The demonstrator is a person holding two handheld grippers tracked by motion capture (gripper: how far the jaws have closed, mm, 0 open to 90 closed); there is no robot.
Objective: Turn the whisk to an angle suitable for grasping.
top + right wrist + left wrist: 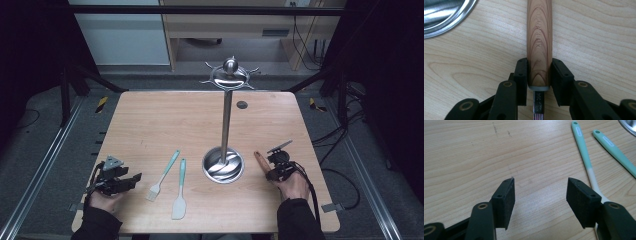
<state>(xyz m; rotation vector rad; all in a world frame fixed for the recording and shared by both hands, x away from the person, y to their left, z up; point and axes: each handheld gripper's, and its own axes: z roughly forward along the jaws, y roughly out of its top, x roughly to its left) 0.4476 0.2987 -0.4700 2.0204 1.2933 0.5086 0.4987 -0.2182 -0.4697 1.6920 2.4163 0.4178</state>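
Note:
A wooden-handled utensil (260, 159) lies on the table (165, 115) right of the stand's base. My right gripper (270, 171) is shut on it. In the right gripper view both pads press the sides of the wooden handle (539, 32) near its metal collar, my right gripper (539, 67) pointing along it. A thin metal shaft (539, 103) runs back between the jaws; its working end is hidden. My left gripper (135, 181) rests at the front left, open with only bare table between its pads (540, 185).
A steel utensil stand (226, 120) with a round dish base (223, 165) and hooks on top (230, 75) stands mid-table. A teal-handled brush (164, 176) and a teal-handled spatula (180, 192) lie side by side between the left gripper and the base.

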